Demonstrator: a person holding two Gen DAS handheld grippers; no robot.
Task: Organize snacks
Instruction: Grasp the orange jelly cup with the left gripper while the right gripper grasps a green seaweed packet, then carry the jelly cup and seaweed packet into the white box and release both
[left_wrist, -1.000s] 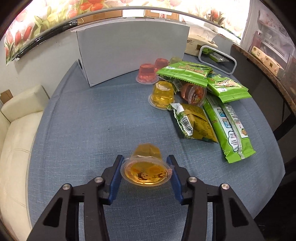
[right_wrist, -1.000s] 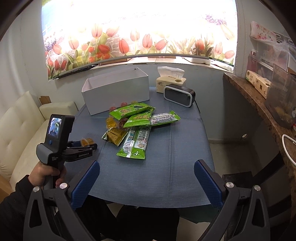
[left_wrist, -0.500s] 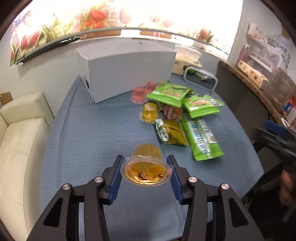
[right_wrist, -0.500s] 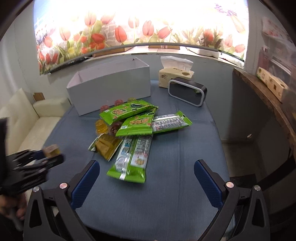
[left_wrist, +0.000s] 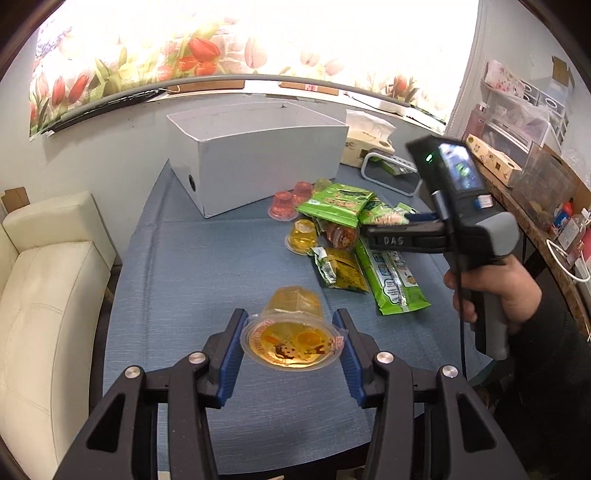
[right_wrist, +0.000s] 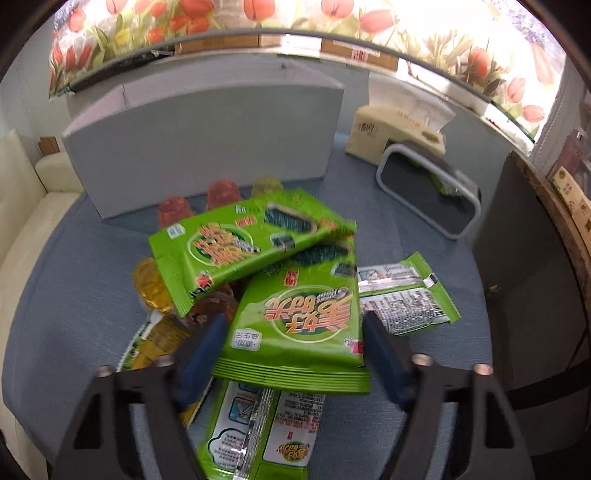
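Observation:
My left gripper (left_wrist: 290, 321) is shut on a yellow jelly cup (left_wrist: 291, 339) and holds it above the blue table (left_wrist: 192, 280). In the right wrist view my right gripper (right_wrist: 293, 325) straddles a green snack packet (right_wrist: 299, 317) on top of the snack pile. Its jaws are closing, with a pad close to each side edge of the packet. A second green packet (right_wrist: 236, 243) lies just behind. Red jelly cups (left_wrist: 282, 205) and another yellow cup (left_wrist: 303, 236) sit beside the pile. The open white box (left_wrist: 258, 162) stands at the back.
A tissue box (right_wrist: 391, 129) and a black, grey-framed device (right_wrist: 428, 192) stand at the back right. A long green packet (right_wrist: 258, 424) and a brown packet (left_wrist: 340, 273) lie in the pile. A cream sofa (left_wrist: 44, 295) borders the table's left, a dark counter (right_wrist: 517, 229) its right.
My right gripper swept forward and down onto the snack pile, and its jaws narrowed around the green packet. My left gripper rose and drew back with the jelly cup.

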